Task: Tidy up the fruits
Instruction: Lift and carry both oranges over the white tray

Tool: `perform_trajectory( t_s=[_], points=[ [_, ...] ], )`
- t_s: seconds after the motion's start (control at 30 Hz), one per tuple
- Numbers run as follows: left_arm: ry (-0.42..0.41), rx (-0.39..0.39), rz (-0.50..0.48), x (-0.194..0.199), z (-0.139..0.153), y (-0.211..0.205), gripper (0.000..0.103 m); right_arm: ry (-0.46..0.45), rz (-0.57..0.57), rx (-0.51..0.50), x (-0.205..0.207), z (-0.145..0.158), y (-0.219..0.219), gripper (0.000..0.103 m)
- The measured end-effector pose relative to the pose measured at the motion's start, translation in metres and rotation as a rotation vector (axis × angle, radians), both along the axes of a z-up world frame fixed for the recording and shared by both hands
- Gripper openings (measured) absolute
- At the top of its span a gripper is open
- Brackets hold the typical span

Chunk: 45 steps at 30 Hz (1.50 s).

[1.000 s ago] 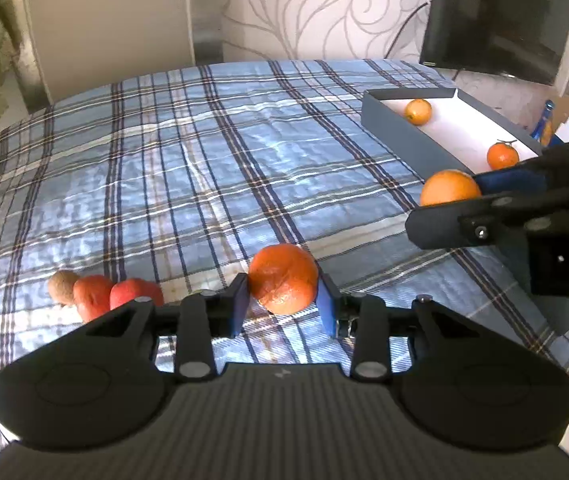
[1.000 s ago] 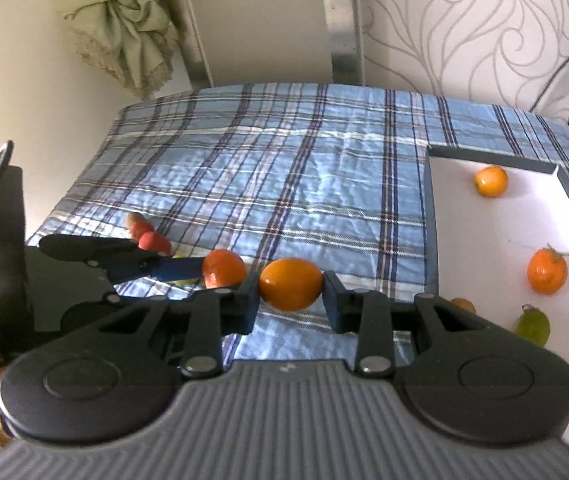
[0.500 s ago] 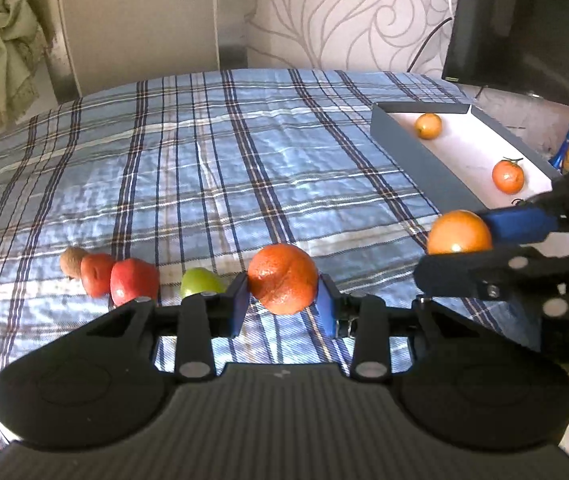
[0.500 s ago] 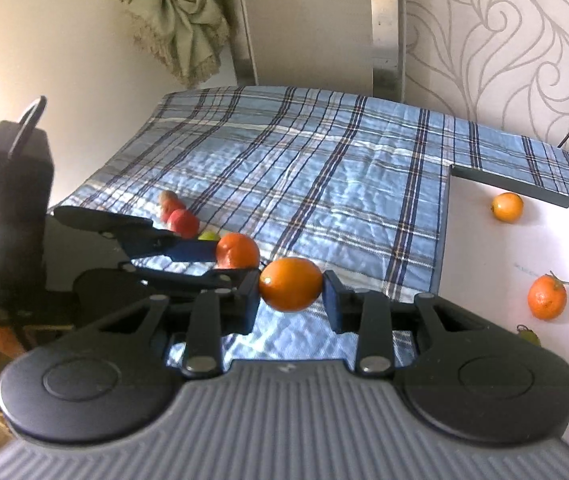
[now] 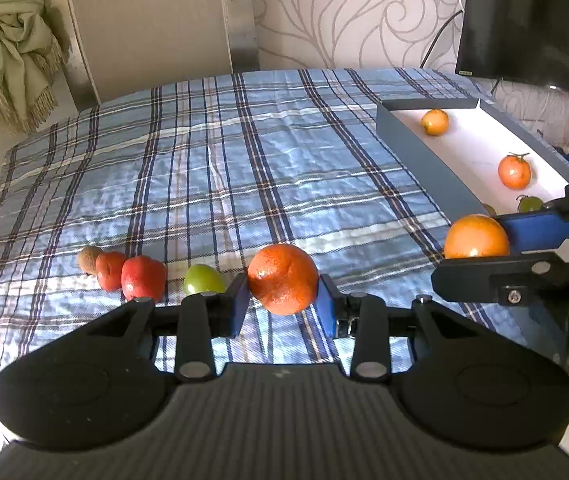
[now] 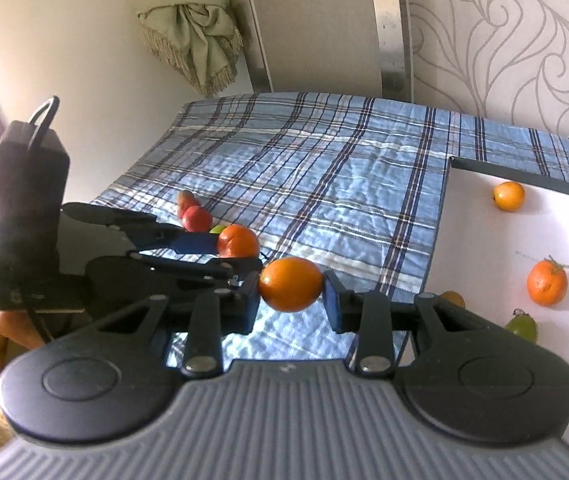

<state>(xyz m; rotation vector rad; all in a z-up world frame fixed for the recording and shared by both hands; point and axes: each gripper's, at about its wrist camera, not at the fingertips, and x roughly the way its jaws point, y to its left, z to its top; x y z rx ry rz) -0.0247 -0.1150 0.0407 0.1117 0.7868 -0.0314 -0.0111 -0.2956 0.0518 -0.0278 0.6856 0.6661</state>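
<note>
Both tongs have swung their view across the bed since the earlier frame: the row of fruit on the blanket now shows in full and the wall stands taller behind, while neither grip has changed.

Left gripper (image 5: 283, 307) pinches a rough-skinned mandarin (image 5: 283, 279) between its blue pads, lifted clear of the plaid blanket (image 5: 220, 184). Right gripper (image 6: 290, 307) pinches a smooth orange (image 6: 290, 284) the same way, seen in the left view at 3 o'clock of the mandarin. Each fruit is clamped across its middle, probably so it cannot roll out while carried.

At 9 o'clock of the mandarin lie a green fruit (image 5: 203, 279), two red fruits (image 5: 142, 278) and a brown kiwi (image 5: 89, 258), touching in a row on the blanket. At 2 o'clock sits the grey tray (image 5: 420, 148) with a white floor, already holding a small orange (image 5: 435, 122), a stemmed tangerine (image 5: 514, 171) and a green one (image 5: 529, 202). Judging by this, both held fruits are bound for the tray, with the blanket row left to collect.
</note>
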Motion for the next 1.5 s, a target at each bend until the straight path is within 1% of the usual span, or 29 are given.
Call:
perform_trajectory(
  t_s=[0.1,0.2,0.3,0.47,0.67,0.9,1.23,1.37,1.5],
  points=[
    [-0.002,0.003,0.003,-0.002,0.001,-0.003,0.042,0.004,-0.003,0.017,-0.002,0.000,-0.004,0.036],
    [-0.019,-0.012,0.009,-0.002,0.005,-0.005,0.042,-0.010,-0.001,0.019,-0.005,0.005,-0.008,0.036],
    [-0.043,-0.027,0.009,-0.003,0.008,-0.008,0.042,-0.031,0.008,0.007,-0.009,0.011,-0.010,0.036],
    [-0.058,-0.059,0.015,-0.003,0.009,-0.014,0.042,-0.058,0.025,-0.031,-0.017,0.017,-0.011,0.036],
    [-0.064,-0.079,0.007,-0.005,0.005,-0.022,0.042,-0.058,0.023,-0.053,-0.022,0.015,-0.018,0.036],
    [-0.068,-0.063,-0.029,-0.005,0.008,-0.036,0.042,-0.062,-0.022,-0.038,-0.025,0.015,-0.033,0.036],
    [-0.068,-0.008,-0.105,-0.001,0.017,-0.061,0.042,-0.053,-0.093,0.022,-0.026,0.013,-0.060,0.036],
    [-0.071,-0.007,-0.128,0.001,0.020,-0.071,0.042,-0.045,-0.120,0.035,-0.026,0.011,-0.069,0.036],
    [-0.087,-0.024,-0.146,0.005,0.024,-0.079,0.042,-0.051,-0.144,0.029,-0.025,0.013,-0.077,0.036]
  ],
)
